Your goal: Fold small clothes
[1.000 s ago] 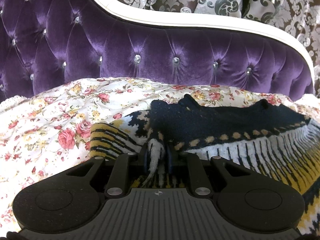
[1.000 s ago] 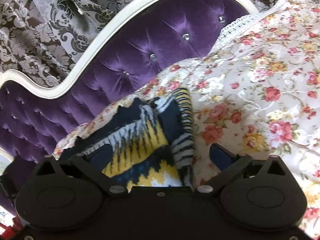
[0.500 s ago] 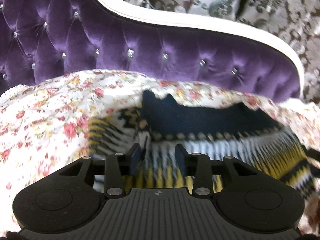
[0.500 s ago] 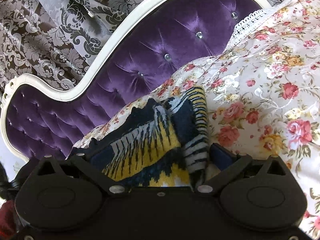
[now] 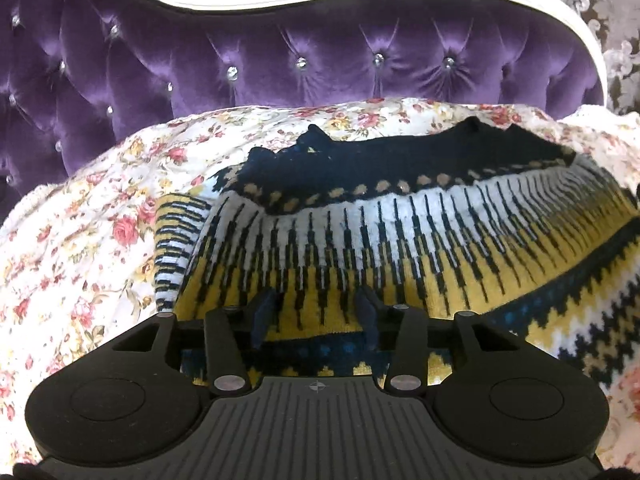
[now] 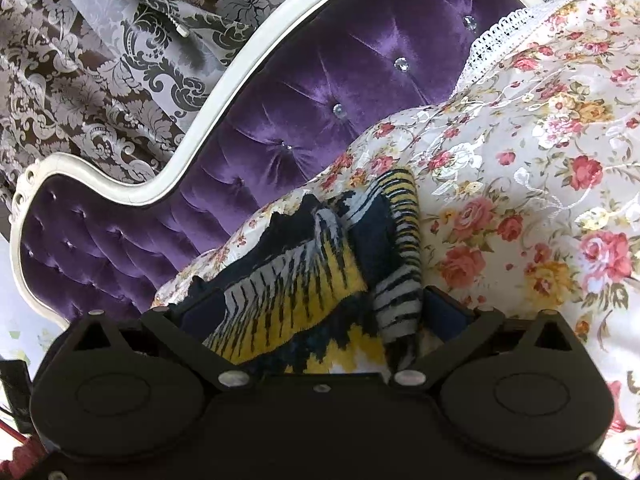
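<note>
Your left gripper (image 5: 316, 312) has its jaws open, with nothing pinched. The sweater (image 5: 380, 240) lies right under them, and its yellow band shows in the gap. Your right gripper (image 6: 320, 320) has its jaws spread much wider, and a bunched end of the sweater (image 6: 320, 280) sits between them. It is not squeezed.

From your left jaws, the sweater's long way runs side to side. It goes mostly off to the right. Its dark top edge lies on the far side, near the headboard (image 5: 280, 60). A striped sleeve (image 5: 180, 248) sticks out at the left end.

I think your right hand is the nearer one for the next grab, because cloth is already between its jaws.

The flowery bedspread (image 5: 80, 240) carries the sweater. It looks soft and lumpy, so you might pinch it too. Nothing else is in your way.
</note>
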A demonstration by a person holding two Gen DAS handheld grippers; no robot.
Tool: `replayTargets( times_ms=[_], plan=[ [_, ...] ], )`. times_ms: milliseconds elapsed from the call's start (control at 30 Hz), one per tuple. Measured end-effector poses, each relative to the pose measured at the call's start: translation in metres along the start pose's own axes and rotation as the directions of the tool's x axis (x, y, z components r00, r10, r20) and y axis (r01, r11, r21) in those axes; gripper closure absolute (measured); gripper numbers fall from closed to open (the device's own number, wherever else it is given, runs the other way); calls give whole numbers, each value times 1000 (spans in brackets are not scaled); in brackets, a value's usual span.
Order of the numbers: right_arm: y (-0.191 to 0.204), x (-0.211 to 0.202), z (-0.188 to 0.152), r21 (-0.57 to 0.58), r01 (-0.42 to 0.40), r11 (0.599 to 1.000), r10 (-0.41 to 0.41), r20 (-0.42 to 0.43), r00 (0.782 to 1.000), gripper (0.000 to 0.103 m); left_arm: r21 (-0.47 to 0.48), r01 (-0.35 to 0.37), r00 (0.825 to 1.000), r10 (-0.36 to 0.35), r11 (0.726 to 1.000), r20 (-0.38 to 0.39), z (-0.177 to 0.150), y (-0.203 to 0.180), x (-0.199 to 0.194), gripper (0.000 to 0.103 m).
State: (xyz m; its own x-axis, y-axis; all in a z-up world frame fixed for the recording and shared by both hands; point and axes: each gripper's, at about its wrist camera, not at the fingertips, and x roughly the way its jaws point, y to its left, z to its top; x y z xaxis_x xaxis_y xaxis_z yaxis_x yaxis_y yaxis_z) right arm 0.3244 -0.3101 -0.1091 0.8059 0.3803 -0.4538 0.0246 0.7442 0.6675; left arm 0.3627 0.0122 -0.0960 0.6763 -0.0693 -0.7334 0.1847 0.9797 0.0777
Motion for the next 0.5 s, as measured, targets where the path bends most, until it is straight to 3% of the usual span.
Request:
replayTargets(
  times_ms=[267,500],
  plan=[
    [-5,1,0,56,-97,994,97,16,995,0,-8,-9,999,9,1000,32,-5,1,-1,58],
    [-14,1,10,141,-150,979,156,-33,987,0,-11,-10,999,11,1000,35,-5,1,-1,58]
  ],
)
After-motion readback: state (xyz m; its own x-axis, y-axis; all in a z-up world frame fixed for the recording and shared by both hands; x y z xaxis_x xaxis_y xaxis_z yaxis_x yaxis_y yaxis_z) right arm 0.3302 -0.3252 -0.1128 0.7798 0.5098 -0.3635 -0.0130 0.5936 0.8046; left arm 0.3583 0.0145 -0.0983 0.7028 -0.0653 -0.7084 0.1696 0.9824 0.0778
